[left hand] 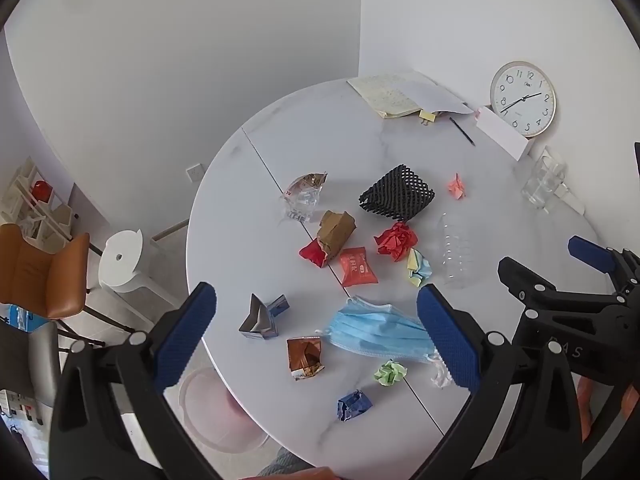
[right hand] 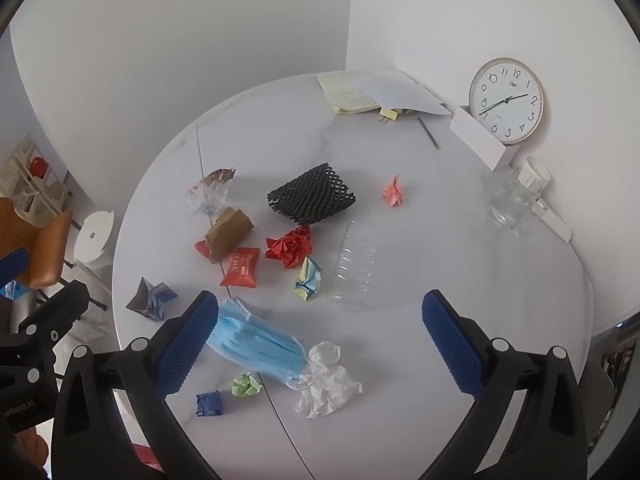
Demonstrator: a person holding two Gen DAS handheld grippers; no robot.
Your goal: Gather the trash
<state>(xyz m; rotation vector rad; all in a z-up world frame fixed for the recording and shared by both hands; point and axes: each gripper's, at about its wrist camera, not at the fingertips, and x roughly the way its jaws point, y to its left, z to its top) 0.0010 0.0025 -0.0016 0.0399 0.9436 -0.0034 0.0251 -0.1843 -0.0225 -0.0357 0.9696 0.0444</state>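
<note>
Both the left gripper [left hand: 316, 336] and right gripper [right hand: 320, 344] hover with jaws spread wide, empty, above the worktop [right hand: 440, 240]. Trash lies scattered beyond them; the blue face mask [right hand: 256, 344] lies nearest, between the jaws.

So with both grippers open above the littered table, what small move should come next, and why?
Probably lower the right gripper onto the blue mask. It lies nearest, flat on the table, partly between the open jaws, and neither gripper holds anything yet.
</note>
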